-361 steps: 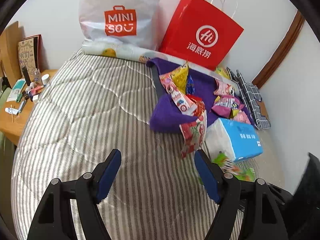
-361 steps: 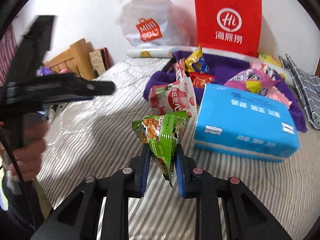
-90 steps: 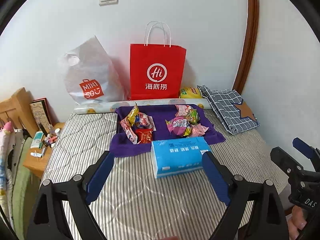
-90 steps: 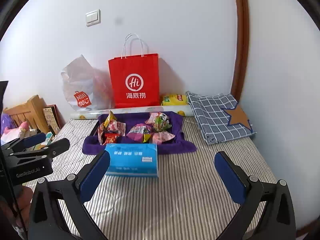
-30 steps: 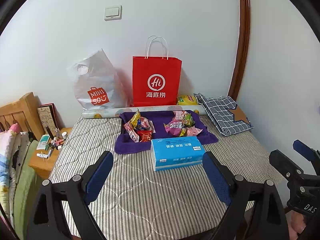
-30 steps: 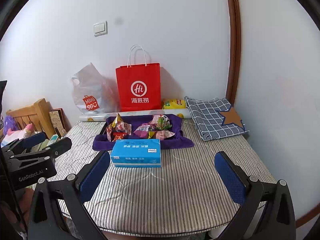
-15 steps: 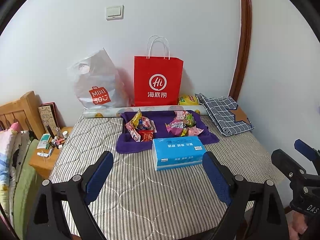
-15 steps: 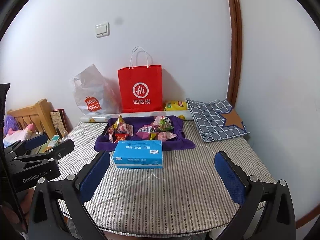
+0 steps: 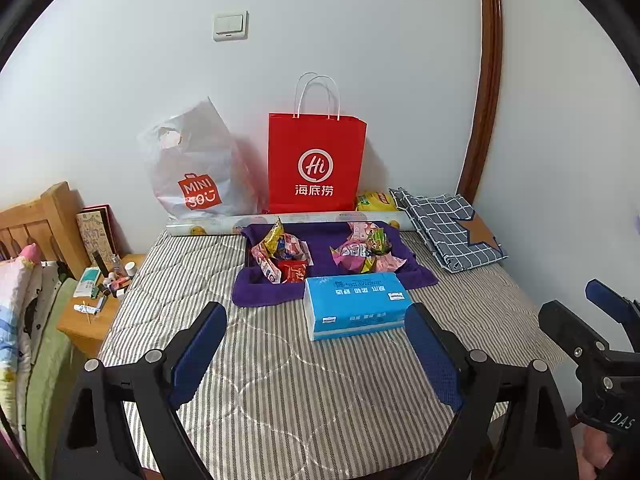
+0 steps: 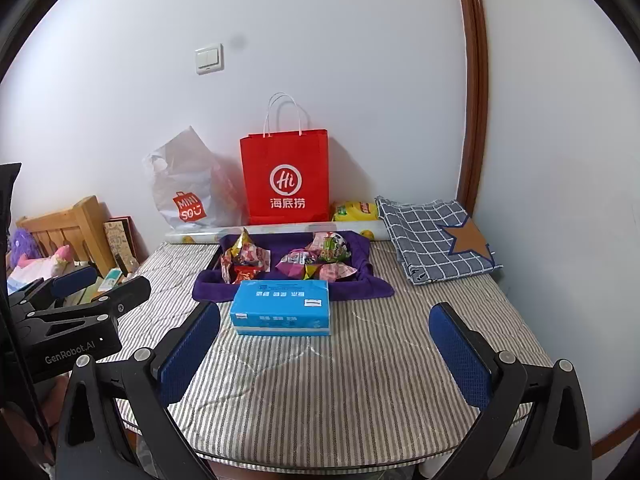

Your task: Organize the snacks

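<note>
Both of your grippers hang back from the near edge of the striped bed point(image 9: 280, 380), angled slightly down at it. The left gripper point(image 9: 316, 344) is released, its blue pads wide apart with only bedding between them. The right gripper point(image 10: 324, 344) is spread wide too and carries nothing.

The snacks now sit on the purple cloth point(image 9: 260, 294) at the far middle of the bed, sorted into two heaps. The left pile point(image 9: 282, 254) holds yellow, red and white packets. The right pile point(image 9: 366, 252) holds pink, purple and green ones. A bare strip of purple separates them, which reads as a deliberate split by kind. The cloth's raised edges likely keep the packets from sliding onto the bedding.

The blue tissue pack point(image 9: 356, 306) lies flat just in front of the cloth, touching or overlapping its near edge. Behind the cloth, the red paper bag point(image 9: 316, 166) and the white plastic bag point(image 9: 192, 172) lean upright against the wall. A yellow packet point(image 9: 378, 202) rests against the wall to the right of the red bag, outside both piles. The folded checked cloth point(image 9: 448, 232) lies far right.

Judging by this layout, the sorting looks finished or nearly so. If that yellow packet counts as a snack, it is the one item left to bring in.
</note>
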Tool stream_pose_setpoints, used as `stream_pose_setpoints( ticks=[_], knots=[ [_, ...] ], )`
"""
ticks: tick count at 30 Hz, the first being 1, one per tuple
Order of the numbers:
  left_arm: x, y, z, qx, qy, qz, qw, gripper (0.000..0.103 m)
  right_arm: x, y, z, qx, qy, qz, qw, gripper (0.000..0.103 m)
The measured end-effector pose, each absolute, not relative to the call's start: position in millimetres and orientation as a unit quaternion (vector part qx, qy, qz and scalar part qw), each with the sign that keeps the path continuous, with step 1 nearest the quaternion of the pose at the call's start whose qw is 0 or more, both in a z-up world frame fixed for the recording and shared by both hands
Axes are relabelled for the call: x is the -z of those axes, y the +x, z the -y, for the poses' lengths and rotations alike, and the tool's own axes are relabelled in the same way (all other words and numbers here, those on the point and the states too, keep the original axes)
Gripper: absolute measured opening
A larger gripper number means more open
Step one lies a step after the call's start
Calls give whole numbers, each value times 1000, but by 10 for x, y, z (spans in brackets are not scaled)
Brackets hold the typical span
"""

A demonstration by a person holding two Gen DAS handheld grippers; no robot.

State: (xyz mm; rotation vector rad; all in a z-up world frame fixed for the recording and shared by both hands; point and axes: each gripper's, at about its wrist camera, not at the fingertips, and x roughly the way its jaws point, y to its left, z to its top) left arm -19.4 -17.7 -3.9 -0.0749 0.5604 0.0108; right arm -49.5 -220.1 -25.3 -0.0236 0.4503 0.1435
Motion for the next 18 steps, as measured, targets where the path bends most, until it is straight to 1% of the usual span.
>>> stream_pose_setpoints(
  ticks=[18],
  knots=[
    [38, -200, 182, -12, -35, -272, 962, 90, 269, -477, 2169, -73, -9, -225, 972, 103]
  ],
)
